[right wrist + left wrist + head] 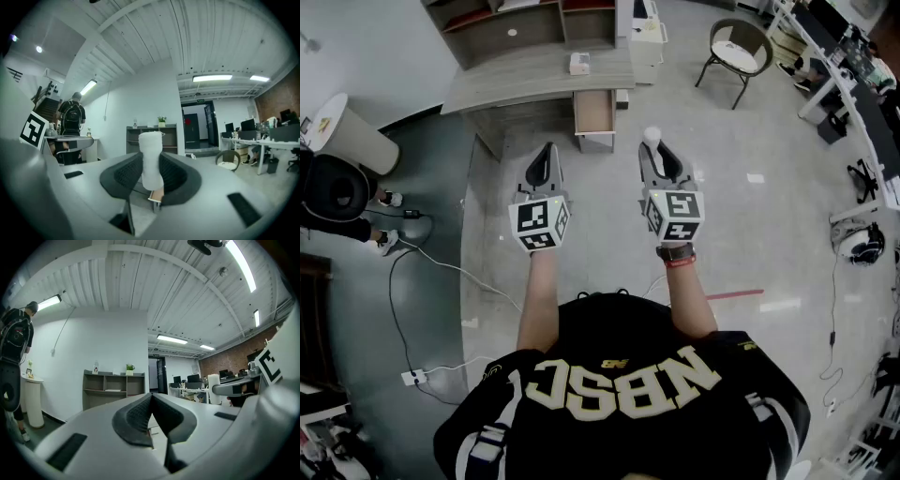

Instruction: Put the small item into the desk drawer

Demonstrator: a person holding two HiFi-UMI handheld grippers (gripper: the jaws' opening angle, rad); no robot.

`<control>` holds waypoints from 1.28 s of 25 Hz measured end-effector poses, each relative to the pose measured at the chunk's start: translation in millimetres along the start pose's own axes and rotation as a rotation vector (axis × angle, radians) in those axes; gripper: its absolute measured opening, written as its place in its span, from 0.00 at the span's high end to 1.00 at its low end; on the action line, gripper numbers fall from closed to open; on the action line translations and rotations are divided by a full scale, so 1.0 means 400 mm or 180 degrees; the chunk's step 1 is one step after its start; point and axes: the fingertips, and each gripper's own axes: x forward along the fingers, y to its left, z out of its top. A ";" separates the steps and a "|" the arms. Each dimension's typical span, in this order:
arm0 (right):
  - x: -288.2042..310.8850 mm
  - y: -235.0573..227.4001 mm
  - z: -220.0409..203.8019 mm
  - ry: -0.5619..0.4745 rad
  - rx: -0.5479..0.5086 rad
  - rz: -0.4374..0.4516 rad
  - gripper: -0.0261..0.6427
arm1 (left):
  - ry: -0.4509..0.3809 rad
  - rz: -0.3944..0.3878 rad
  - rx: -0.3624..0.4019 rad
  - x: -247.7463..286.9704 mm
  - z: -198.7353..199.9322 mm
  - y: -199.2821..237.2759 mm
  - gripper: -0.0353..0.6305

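Observation:
A small white roll (652,136) stands upright between the jaws of my right gripper (657,150), which is shut on it; the right gripper view shows the white roll (151,158) pinched between the dark pads (174,176). My left gripper (547,150) is beside it, shut and holding nothing; in its own view the left gripper (151,401) has its pads meeting at the tips. Ahead of both stands the grey desk (525,80), with its wooden drawer (593,112) pulled open under the right end. Both grippers hover over the floor, a short way in front of the drawer.
A small box (579,63) lies on the desk top. A shelf unit (506,23) stands behind the desk. A round chair (739,52) is at the far right, a person (337,192) and a white pedestal table (342,131) at the left. Cables (412,281) trail across the floor.

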 end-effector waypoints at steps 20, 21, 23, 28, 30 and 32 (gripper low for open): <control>-0.026 -0.056 -0.071 -0.0050 0.0359 0.0071 0.77 | 0.0222 -0.0119 -0.0014 0.015 -0.079 -0.119 0.93; -0.012 -0.055 -0.075 -0.0053 0.0354 0.0074 0.77 | 0.0214 -0.0128 -0.0030 0.027 -0.085 -0.111 0.93; 0.021 -0.055 -0.079 -0.0045 0.0329 0.0076 0.77 | 0.0201 -0.0136 -0.0067 0.056 -0.098 -0.093 0.93; 0.121 -0.071 -0.075 0.0001 0.0274 0.0062 0.77 | 0.0156 -0.0156 -0.0157 0.151 -0.116 -0.045 0.93; 0.177 -0.069 -0.060 -0.0001 0.0236 0.0074 0.77 | 0.0124 -0.0153 -0.0186 0.200 -0.112 -0.009 0.93; 0.239 -0.065 -0.045 0.0001 0.0207 0.0095 0.77 | 0.0091 -0.0152 -0.0238 0.254 -0.106 0.032 0.93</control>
